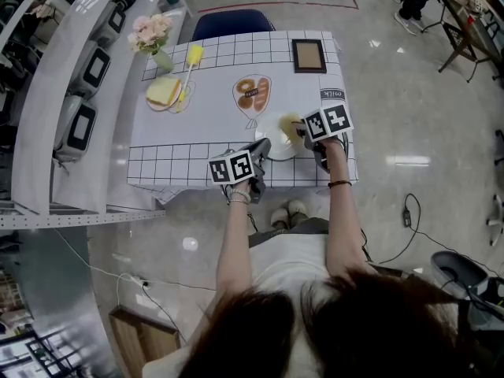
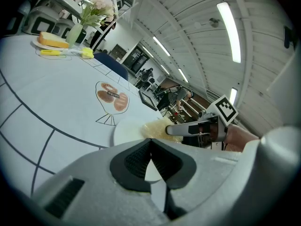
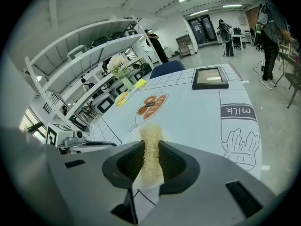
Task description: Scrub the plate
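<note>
Now, left gripper point(image 1: 262, 145) jaws pinch near rim of round white plate point(image 1: 277, 151), likely steadying it; right gripper point(image 3: 150, 149) clamps straw-coloured fibrous scrub pad point(image 3: 150, 138), set against plate for scrubbing.

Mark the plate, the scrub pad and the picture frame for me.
plate point(image 2: 127, 131): left gripper view, on its bare white face, left of the pad.
scrub pad point(image 3: 150, 149): right gripper view, on its straw-coloured fibres between the fingers.
picture frame point(image 1: 309, 55): head view, on the middle of its pane.
</note>
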### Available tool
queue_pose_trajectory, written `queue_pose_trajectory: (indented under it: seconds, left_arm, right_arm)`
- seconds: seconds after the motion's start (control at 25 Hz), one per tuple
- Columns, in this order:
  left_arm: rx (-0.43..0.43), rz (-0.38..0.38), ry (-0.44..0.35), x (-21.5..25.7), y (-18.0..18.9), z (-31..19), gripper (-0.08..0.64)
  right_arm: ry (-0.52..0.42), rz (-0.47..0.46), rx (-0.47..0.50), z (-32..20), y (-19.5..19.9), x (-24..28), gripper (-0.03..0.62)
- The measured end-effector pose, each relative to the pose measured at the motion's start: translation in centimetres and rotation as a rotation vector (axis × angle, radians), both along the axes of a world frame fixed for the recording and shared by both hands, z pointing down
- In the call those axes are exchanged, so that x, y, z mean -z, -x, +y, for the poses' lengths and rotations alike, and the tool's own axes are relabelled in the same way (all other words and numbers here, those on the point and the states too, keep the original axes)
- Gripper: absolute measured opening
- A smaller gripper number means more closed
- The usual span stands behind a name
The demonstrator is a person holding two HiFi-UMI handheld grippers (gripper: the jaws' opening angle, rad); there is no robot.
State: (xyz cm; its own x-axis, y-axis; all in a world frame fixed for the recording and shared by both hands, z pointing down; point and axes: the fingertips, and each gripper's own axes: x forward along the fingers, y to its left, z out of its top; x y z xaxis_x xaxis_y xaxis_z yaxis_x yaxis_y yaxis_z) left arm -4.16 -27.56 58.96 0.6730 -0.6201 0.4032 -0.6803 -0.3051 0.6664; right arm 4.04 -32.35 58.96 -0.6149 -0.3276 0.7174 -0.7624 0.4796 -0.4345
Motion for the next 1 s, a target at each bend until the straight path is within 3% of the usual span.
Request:
queue_pose_trajectory:
  seconds: [1.0]
  left_arm:
    - [-0.003, -0.005, -0.001, 0.4, -1.3, 1.5, 0.011]
  right_arm:
    - [0.004, -0.007, 0.044, 2.3, -0.9, 0.2, 0.08]
